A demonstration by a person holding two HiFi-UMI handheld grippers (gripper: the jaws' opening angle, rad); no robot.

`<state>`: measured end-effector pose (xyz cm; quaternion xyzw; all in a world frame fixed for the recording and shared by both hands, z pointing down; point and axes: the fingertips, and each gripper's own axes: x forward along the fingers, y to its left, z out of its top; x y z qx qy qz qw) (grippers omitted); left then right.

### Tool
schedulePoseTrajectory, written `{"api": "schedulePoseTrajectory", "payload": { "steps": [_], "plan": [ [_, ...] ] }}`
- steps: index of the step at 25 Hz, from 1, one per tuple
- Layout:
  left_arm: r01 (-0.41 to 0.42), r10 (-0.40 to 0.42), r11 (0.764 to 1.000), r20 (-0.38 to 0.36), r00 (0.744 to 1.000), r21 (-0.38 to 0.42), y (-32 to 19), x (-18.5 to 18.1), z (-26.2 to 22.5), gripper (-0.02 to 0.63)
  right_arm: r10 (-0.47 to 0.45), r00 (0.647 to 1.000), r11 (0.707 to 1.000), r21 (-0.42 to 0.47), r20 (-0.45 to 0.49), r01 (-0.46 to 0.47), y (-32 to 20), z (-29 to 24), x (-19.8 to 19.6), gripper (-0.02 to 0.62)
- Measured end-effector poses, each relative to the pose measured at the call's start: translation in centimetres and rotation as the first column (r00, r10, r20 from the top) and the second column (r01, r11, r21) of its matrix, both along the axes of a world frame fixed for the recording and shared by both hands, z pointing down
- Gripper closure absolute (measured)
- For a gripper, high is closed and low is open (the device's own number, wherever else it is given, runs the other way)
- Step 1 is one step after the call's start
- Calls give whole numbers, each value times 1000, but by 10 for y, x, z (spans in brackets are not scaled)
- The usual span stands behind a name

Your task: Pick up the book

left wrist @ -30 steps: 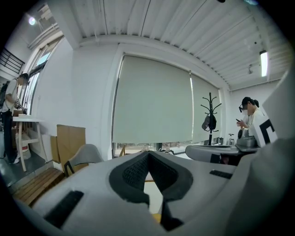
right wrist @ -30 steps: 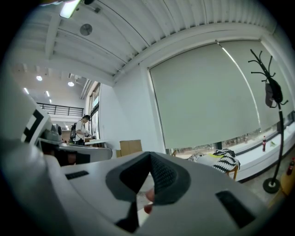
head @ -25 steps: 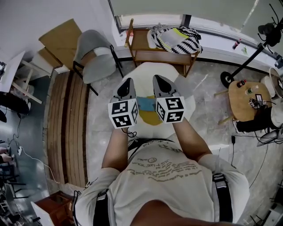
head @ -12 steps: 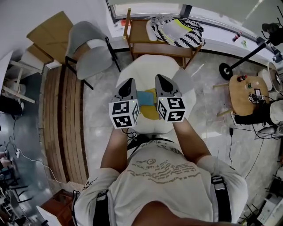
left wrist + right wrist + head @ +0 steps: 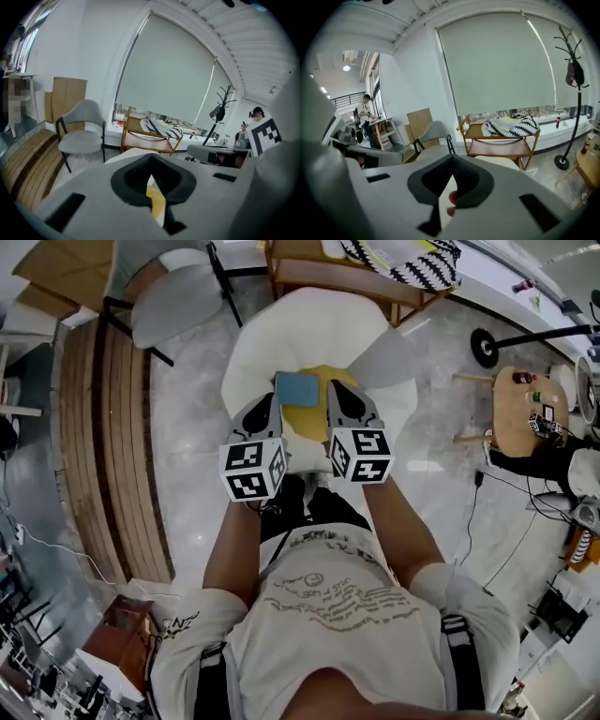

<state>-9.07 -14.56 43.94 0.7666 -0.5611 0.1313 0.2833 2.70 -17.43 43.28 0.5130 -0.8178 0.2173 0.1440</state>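
**Item: book** (image 5: 296,388). Blue cover, lying flat on a yellow pad (image 5: 307,423). The pad sits on a white round top (image 5: 281,324), directly ahead of the person. The book is not yet lifted.

**Left gripper** (image 5: 266,401). Its tip is just beside the book's near left corner. The jaws are drawn together to a thin slit with nothing between them, and only the yellow pad and white top show through.

**Right gripper** (image 5: 337,390). It lies alongside the book's right edge and is closed down likewise, gripping nothing. Small red specks show through its slit, and what they are cannot be told.

**Placement note.** The two grippers flank the book, apparently lined up for a two-sided pickup. The jaws would likely have to part first, or else press in from both edges.

**Surroundings.**
- Grey chair (image 5: 178,296), far left.
- Wooden rack (image 5: 319,273) beyond the top, carrying a black-and-white patterned cloth (image 5: 403,259).
- Slatted wooden bench (image 5: 103,427) along the left.
- Small round side table (image 5: 525,409) at right, well apart from the book.
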Motion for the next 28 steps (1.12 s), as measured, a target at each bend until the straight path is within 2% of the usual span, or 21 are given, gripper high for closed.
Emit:
{"api": "schedulePoseTrajectory", "payload": {
  "steps": [4, 8, 13, 20, 23, 25, 28],
  "plan": [
    [-18, 16, 997, -20, 1000, -80, 9, 0, 53, 590, -4, 999, 997, -82, -48, 0, 6, 54, -1, 571],
    [-32, 29, 991, -24, 999, -127, 13, 1, 100, 589, -25, 996, 989, -145, -82, 12, 14, 106, -2, 571],
    [-42, 41, 982, -11, 999, -183, 11, -4, 167, 589, -108, 985, 978, -190, -135, 82, 12, 181, -12, 571],
    [-4, -3, 958, -25, 1000, -288, 20, -14, 269, 590, -201, 961, 953, -264, -190, 147, 22, 291, -34, 571],
    [-17, 7, 948, -34, 999, -319, 31, -11, 299, 591, -258, 934, 949, -246, -247, 197, 25, 332, -44, 571],
    [-17, 4, 942, -40, 999, -334, 40, -14, 315, 589, -316, 899, 942, -214, -302, 259, 28, 359, -52, 567],
    [8, -26, 938, -47, 999, -348, 47, -27, 333, 590, -403, 835, 913, -232, -375, 337, 30, 397, -64, 442]
  ]
}}
